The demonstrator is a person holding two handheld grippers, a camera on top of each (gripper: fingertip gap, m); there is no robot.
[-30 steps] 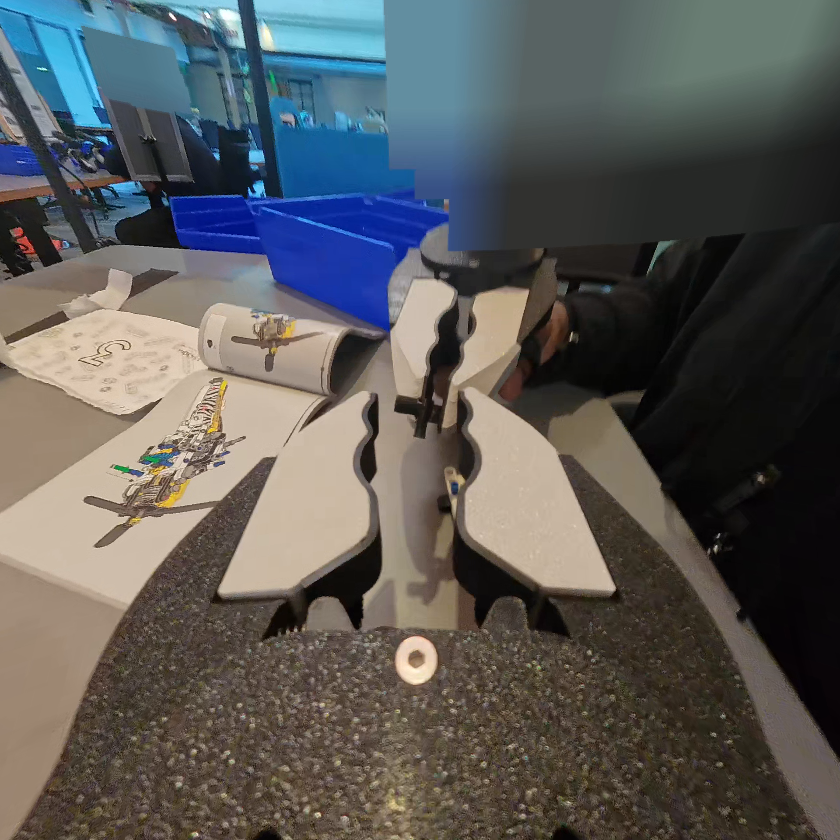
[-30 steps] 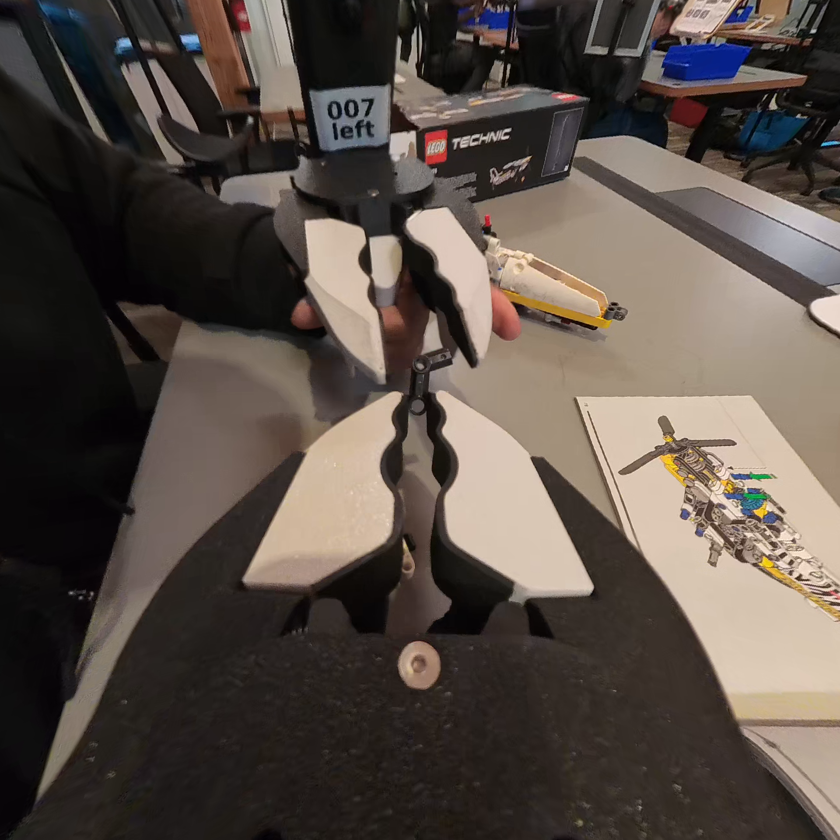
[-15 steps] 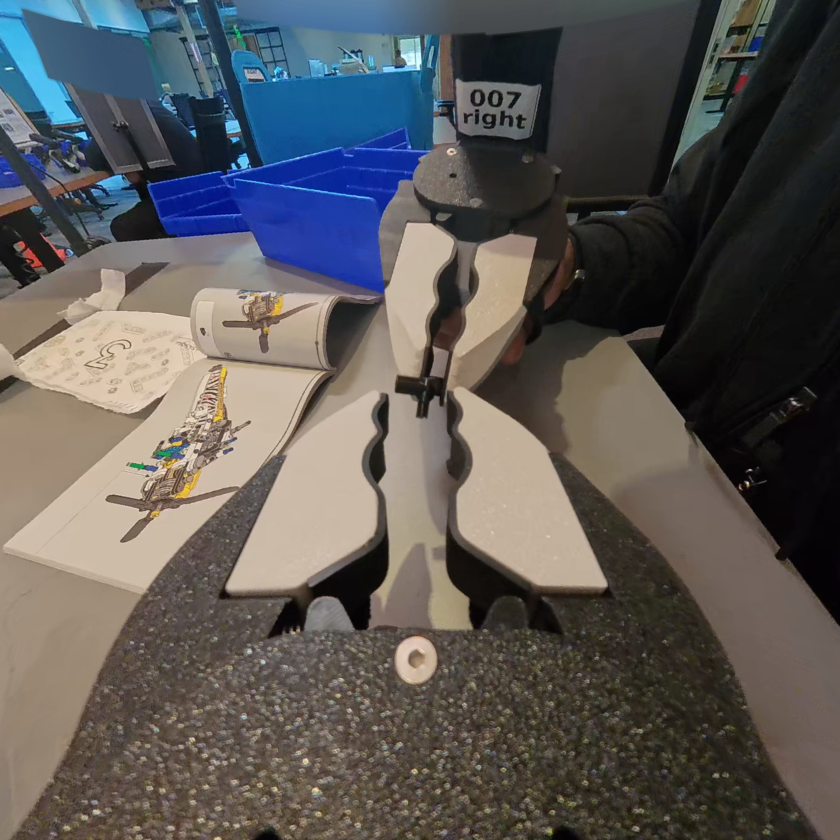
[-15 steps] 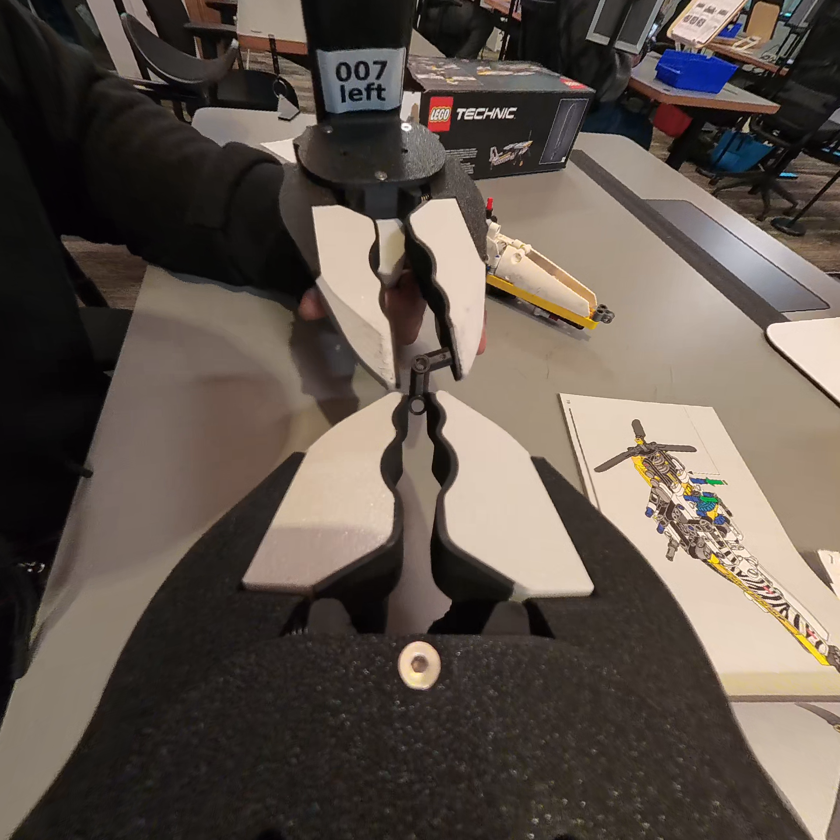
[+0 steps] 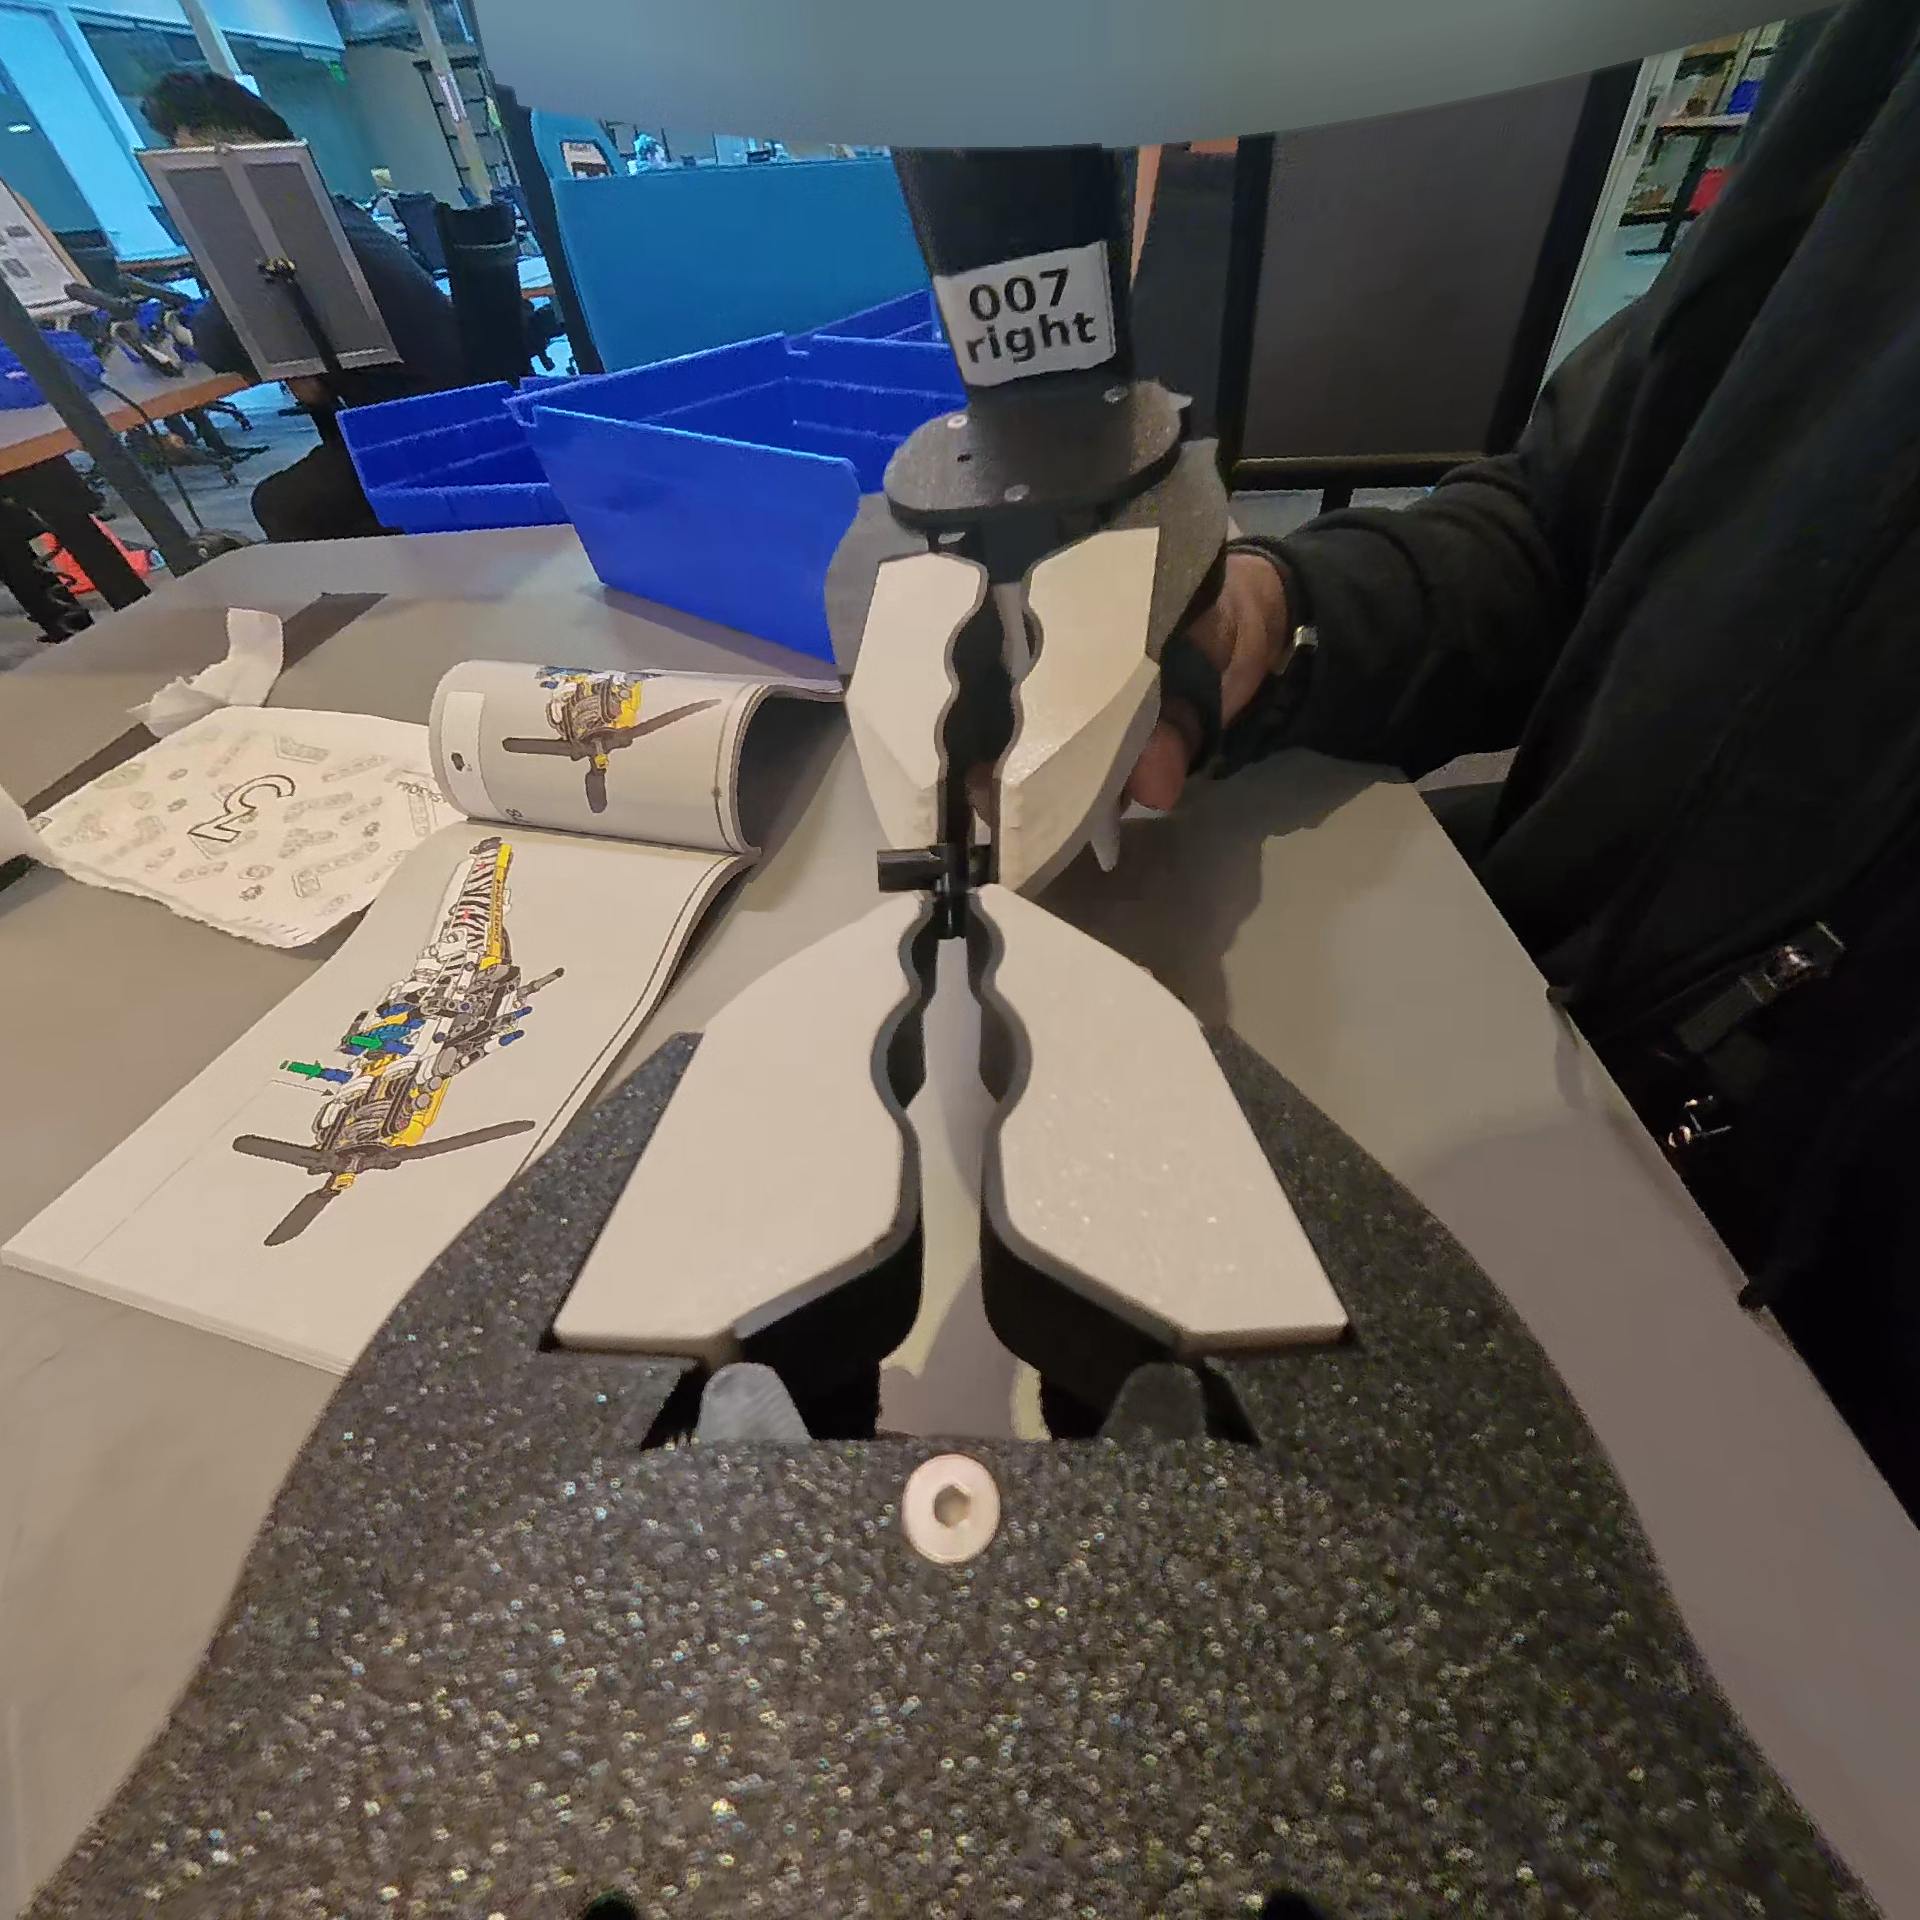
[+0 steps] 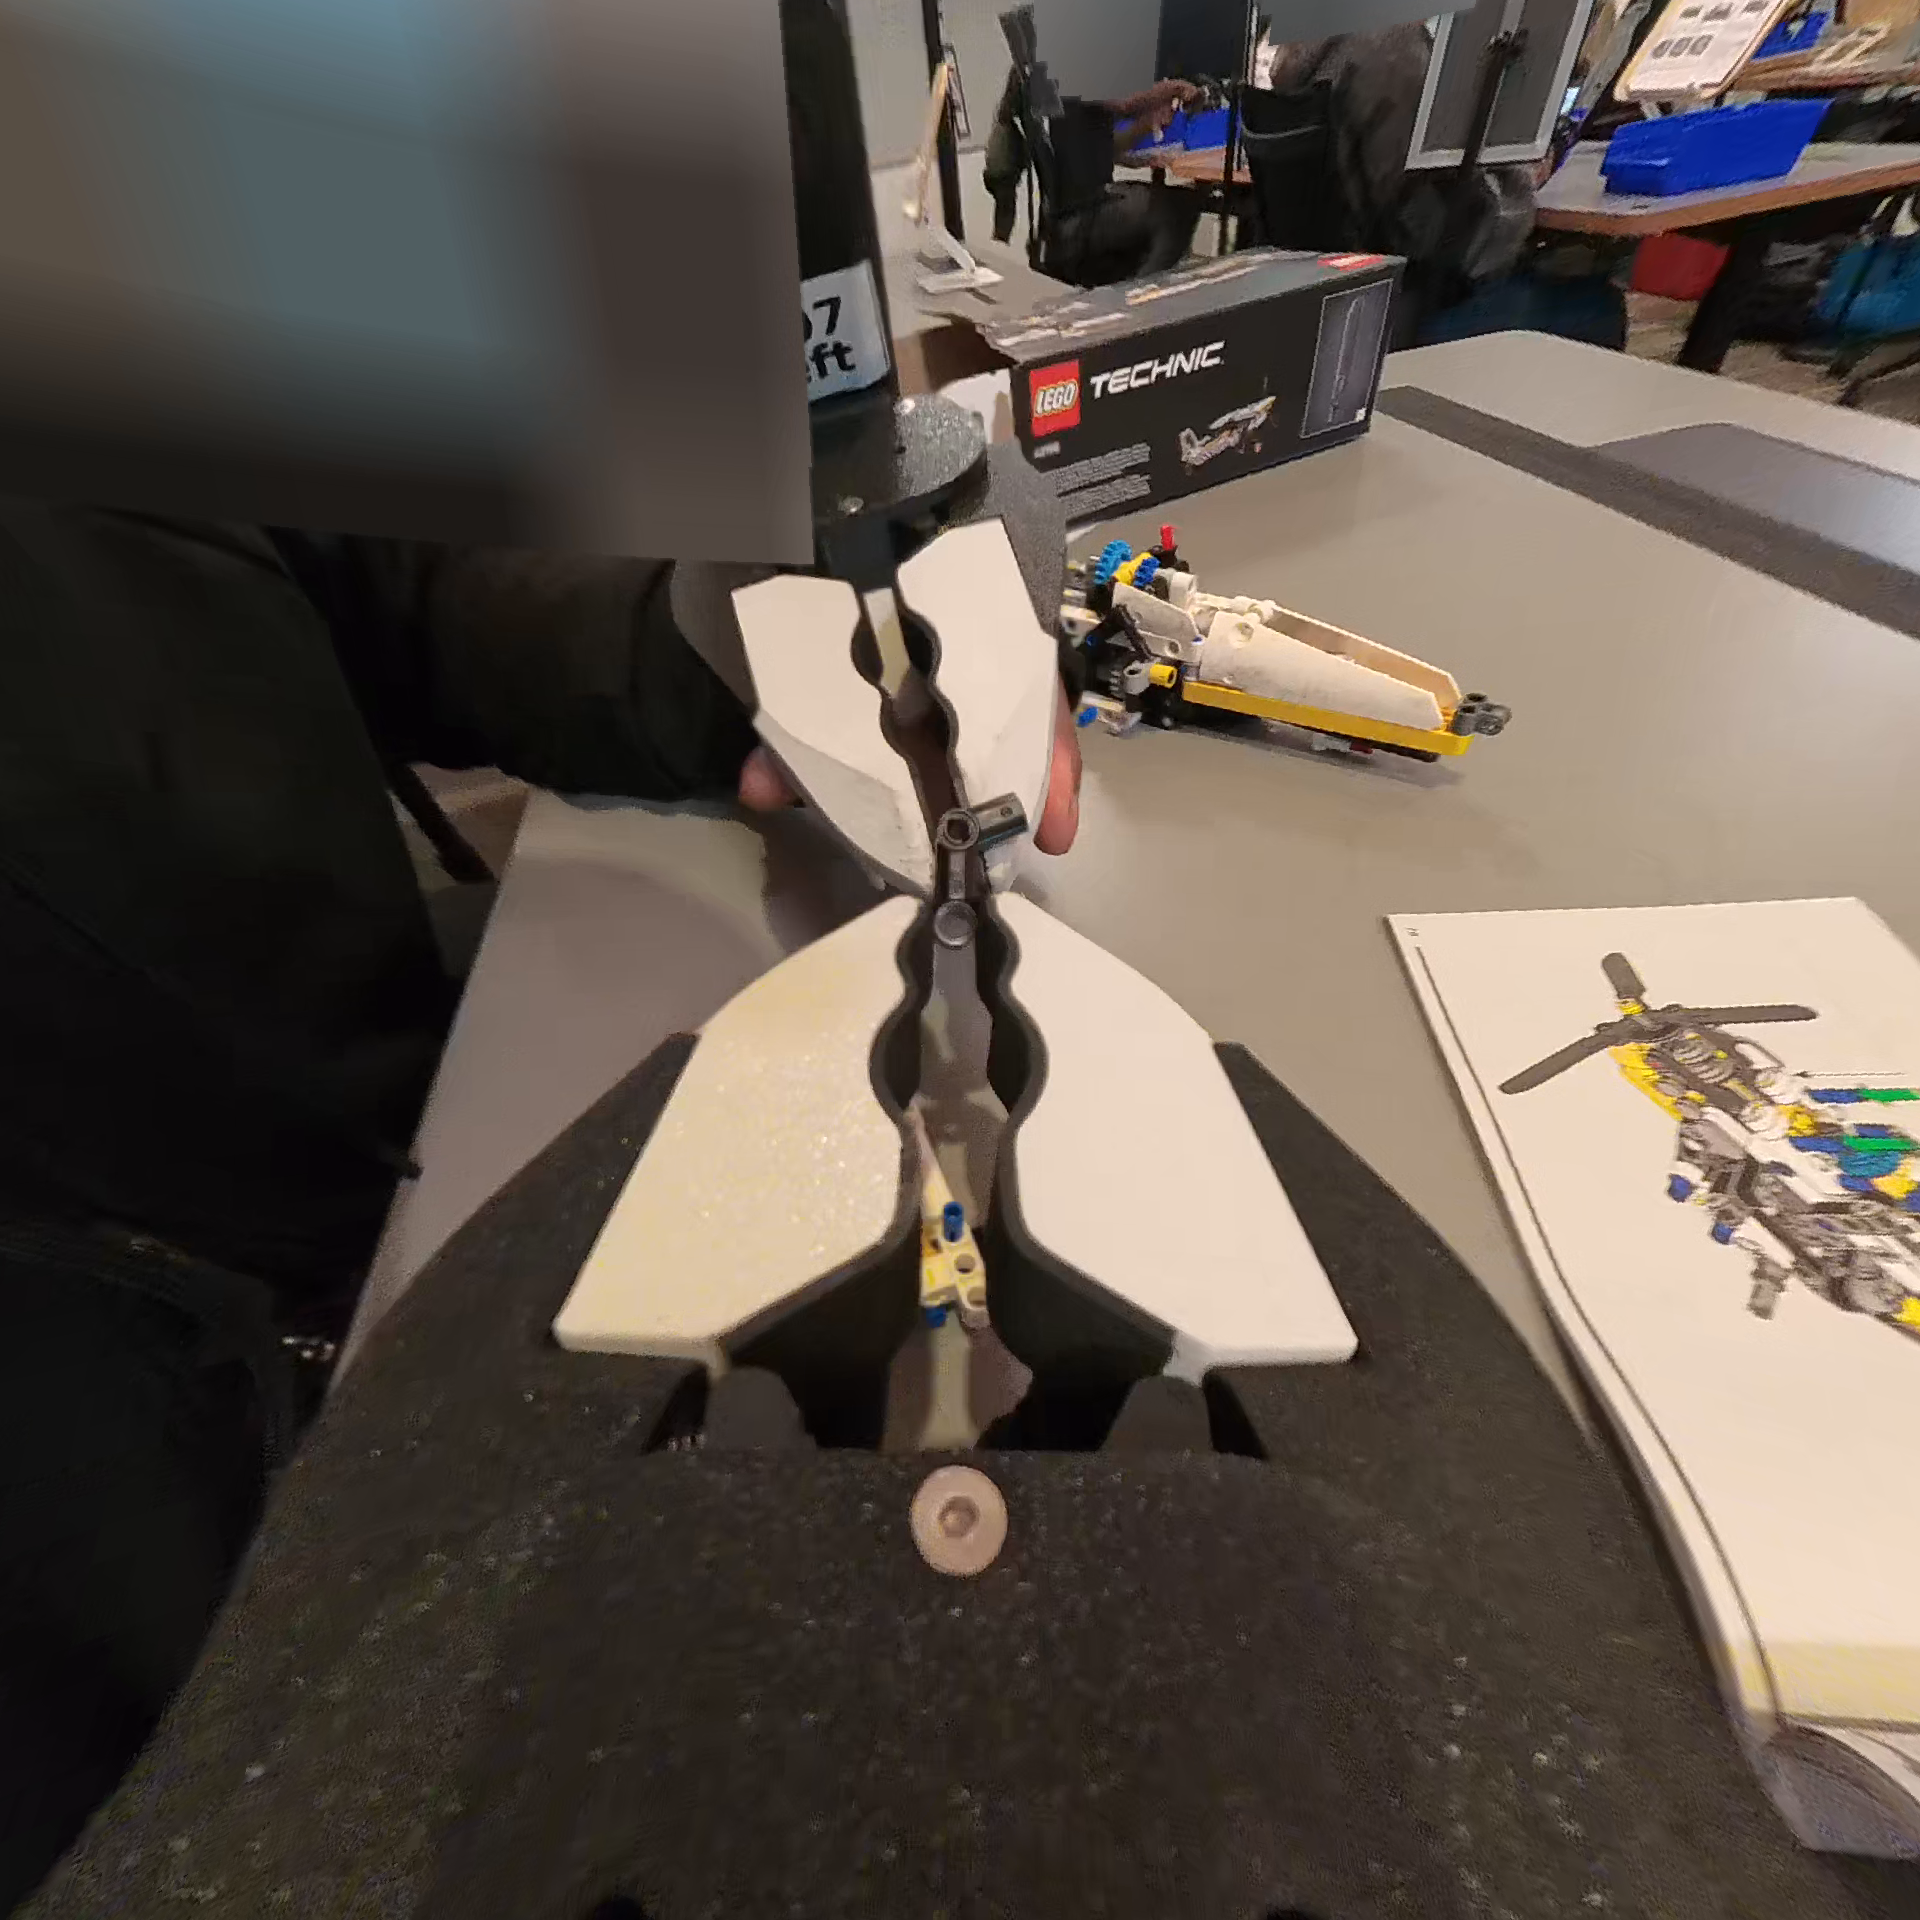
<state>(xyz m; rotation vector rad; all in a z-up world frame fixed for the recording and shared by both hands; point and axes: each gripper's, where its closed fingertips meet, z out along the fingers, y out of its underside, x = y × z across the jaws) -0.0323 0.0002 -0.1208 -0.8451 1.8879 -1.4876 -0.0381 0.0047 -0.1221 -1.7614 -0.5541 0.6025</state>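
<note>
Across the grey table [image 6: 1558, 582] lie the big things first: blue bins [image 5: 707, 488] at the far edge in the left wrist view, a dark printed box [image 6: 1205, 400] at the far edge in the right wrist view, and an open instruction booklet [image 5: 343, 1039] with a helicopter drawing, its back pages curled into a roll. A crumpled printed sheet [image 5: 208, 800] lies beyond the booklet. A white and yellow brick-built model [image 6: 1278, 665] rests on the table near the box, well clear of the grippers. The person's dark sleeves [image 5: 1558, 582] crowd one side of each view.

Above the table the two grippers meet tip to tip. The right gripper [image 6: 954, 914] is clamped on a small black connector piece [image 6: 961, 862], its fingers [image 6: 810, 1060] pressed against the lower end. The piece's long axis runs along the line between the two grippers, with a short stub jutting sideways from it. The left gripper [image 5: 948, 914] is closed on the piece's other end.

Each gripper's handle bears a white label with writing; the box carries a brand mark.
</note>
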